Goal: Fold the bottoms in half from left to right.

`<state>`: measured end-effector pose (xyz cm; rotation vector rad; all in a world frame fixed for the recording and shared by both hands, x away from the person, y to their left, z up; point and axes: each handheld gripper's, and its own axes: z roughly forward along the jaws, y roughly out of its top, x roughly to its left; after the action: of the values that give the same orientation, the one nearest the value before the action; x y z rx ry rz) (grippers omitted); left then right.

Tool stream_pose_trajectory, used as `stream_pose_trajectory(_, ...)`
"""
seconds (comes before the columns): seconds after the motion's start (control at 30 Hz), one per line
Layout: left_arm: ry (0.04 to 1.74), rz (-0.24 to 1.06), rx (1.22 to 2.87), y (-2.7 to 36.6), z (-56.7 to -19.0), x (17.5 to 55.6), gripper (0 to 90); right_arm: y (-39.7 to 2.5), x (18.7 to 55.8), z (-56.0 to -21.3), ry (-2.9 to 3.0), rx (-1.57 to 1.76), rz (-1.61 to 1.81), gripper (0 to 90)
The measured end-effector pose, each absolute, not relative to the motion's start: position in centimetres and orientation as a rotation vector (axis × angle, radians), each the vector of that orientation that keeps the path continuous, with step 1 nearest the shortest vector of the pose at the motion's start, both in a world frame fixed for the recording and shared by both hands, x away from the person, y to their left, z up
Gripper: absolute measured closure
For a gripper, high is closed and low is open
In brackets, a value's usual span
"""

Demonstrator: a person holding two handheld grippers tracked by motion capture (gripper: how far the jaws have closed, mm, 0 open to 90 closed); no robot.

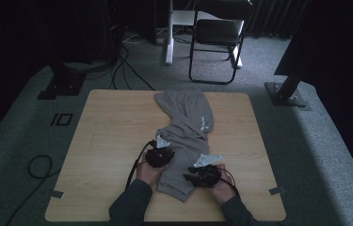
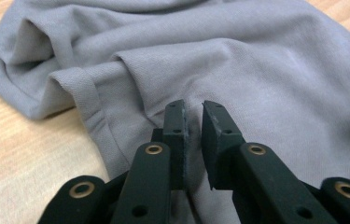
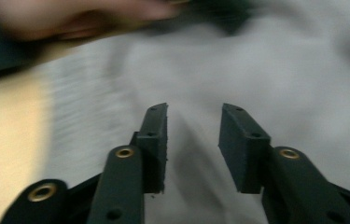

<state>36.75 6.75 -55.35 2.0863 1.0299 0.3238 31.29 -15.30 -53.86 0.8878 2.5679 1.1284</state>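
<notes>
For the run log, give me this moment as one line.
left gripper: shut on grey garment | right gripper: open above it | garment bunched on table

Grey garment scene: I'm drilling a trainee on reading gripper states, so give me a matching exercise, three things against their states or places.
Things:
1. left gripper
2. right gripper
3. grey garment

States:
A. jaws wide apart above the cloth
B. crumpled along the middle of the wooden table
C. jaws nearly closed, pinching a fold of cloth

Pairs: 1-C, 2-A, 3-B
</notes>
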Motion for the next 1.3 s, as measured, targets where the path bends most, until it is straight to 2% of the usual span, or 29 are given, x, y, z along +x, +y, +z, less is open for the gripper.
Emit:
stream_pose_trajectory(0.2, 1.033, 0.292, 2.086, 7.4, -55.3, 34.7, 82.5, -16.5, 33.6, -54.1, 2.399, 1.052, 1.089, 56.5)
stream_pose_trajectory(0.43, 1.006, 0.262, 2.080, 8.5, -55.5, 32.1, 82.4, -16.8, 35.4, -53.7, 2.342, 1.082, 1.104, 56.0)
stream_pose_trajectory(0.5, 0.996, 0.211, 2.069, 8.8, -55.5, 31.7, 81.8, -16.7, 35.8, -53.4, 2.321, 1.091, 1.118, 56.0)
stream_pose_trajectory(0.53, 0.982, 0.145, 2.061, 9.0, -55.6, 31.6, 80.5, -16.8, 35.9, -53.2, 2.317, 1.091, 1.123, 56.1)
stream_pose_trajectory(0.57, 0.966, 0.141, 2.067, 9.1, -55.5, 31.4, 78.1, -16.7, 36.2, -53.1, 2.306, 1.099, 1.126, 56.1)
stream_pose_trajectory(0.7, 0.921, 0.202, 2.009, 9.3, -54.1, 31.7, 71.6, -16.9, 37.5, -53.1, 2.269, 1.143, 1.117, 58.3)
stream_pose_trajectory(0.83, 0.989, 0.326, 2.045, 8.6, -53.2, 34.1, 67.4, -16.6, 39.2, -53.9, 2.273, 1.186, 1.060, 58.6)
stream_pose_trajectory(0.93, 1.022, 0.341, 2.072, 8.0, -53.8, 36.2, 67.0, -16.4, 39.6, -54.7, 2.300, 1.202, 1.020, 58.0)
stream_pose_trajectory(1.0, 1.034, 0.375, 2.118, 7.6, -54.2, 37.1, 67.1, -16.4, 39.4, -55.1, 2.319, 1.204, 1.040, 57.4)
stream_pose_trajectory(1.07, 1.052, 0.350, 2.138, 7.5, -54.8, 37.8, 69.4, -16.6, 39.1, -55.2, 2.323, 1.200, 1.052, 57.1)
stream_pose_trajectory(1.3, 1.048, 0.328, 2.122, 8.1, -55.0, 34.8, 78.3, -17.0, 37.2, -55.1, 2.379, 1.160, 1.065, 55.1)
